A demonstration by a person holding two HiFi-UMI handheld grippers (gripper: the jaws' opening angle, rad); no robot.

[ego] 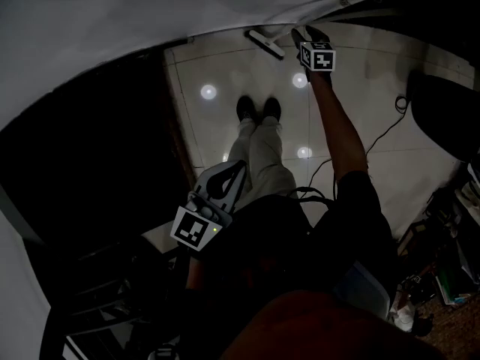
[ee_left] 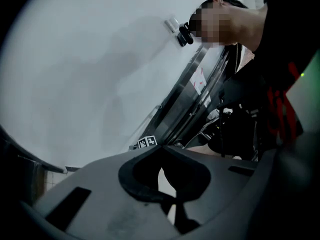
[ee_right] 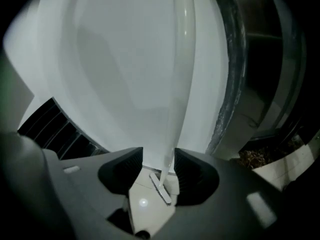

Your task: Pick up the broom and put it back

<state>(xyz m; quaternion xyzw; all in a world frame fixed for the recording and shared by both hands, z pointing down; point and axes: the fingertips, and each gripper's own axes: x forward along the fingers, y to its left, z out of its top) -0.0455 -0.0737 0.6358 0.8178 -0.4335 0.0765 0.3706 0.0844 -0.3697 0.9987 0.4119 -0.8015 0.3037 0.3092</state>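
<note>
The broom stands against the white wall: its pale head [ego: 266,43] rests on the tiled floor and its handle [ego: 337,4] leans up to the right. My right gripper [ego: 306,33] reaches out ahead of the person's shoes, right beside the broom's head. In the right gripper view the white handle [ee_right: 182,59] rises from the head [ee_right: 161,186] between the jaws of the right gripper [ee_right: 159,156]. They stand open, with a gap on the left side. My left gripper [ego: 240,165] hangs by the person's thigh, tips together, with nothing in it [ee_left: 159,147].
Dark furniture [ego: 97,163] fills the left side. A black cable [ego: 382,133] trails over the tiles to the right, near a dark round object [ego: 450,118] and clutter [ego: 450,268]. A dark grille [ee_right: 55,129] and a metal frame [ee_right: 232,84] flank the wall.
</note>
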